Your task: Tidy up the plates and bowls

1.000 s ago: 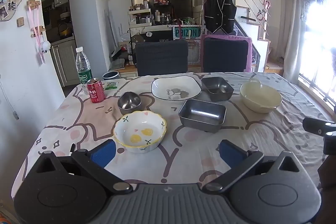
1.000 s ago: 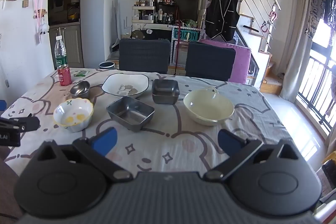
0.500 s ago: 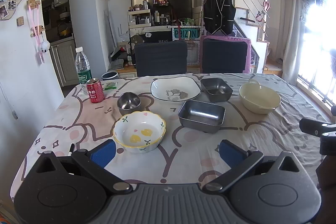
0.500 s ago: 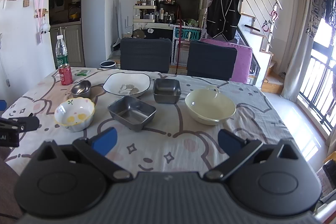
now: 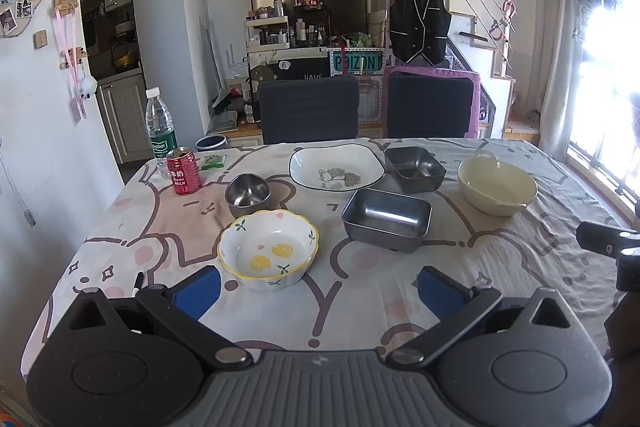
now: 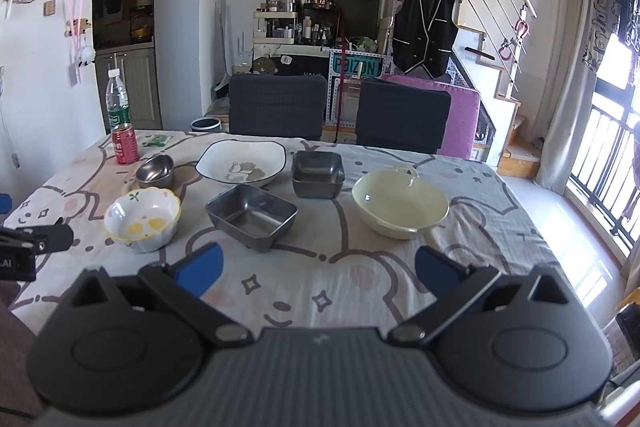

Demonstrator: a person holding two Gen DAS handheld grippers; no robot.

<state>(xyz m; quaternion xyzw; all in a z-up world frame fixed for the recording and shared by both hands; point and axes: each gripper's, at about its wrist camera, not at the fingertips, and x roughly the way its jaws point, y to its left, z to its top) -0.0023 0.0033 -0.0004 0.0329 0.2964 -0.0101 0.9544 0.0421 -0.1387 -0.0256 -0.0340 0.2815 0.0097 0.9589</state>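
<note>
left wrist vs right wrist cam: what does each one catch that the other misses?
Left wrist only: the left gripper open, and the right gripper's tip at its right edge.

Right wrist only: the right gripper open, the floor and balcony railing beyond the table's right side, and the left gripper's tip at its left edge.

Both: floral bowl, round steel bowl, white plate, two square steel pans, cream bowl, red can, water bottle, all on the tablecloth. Nothing is held.
</note>
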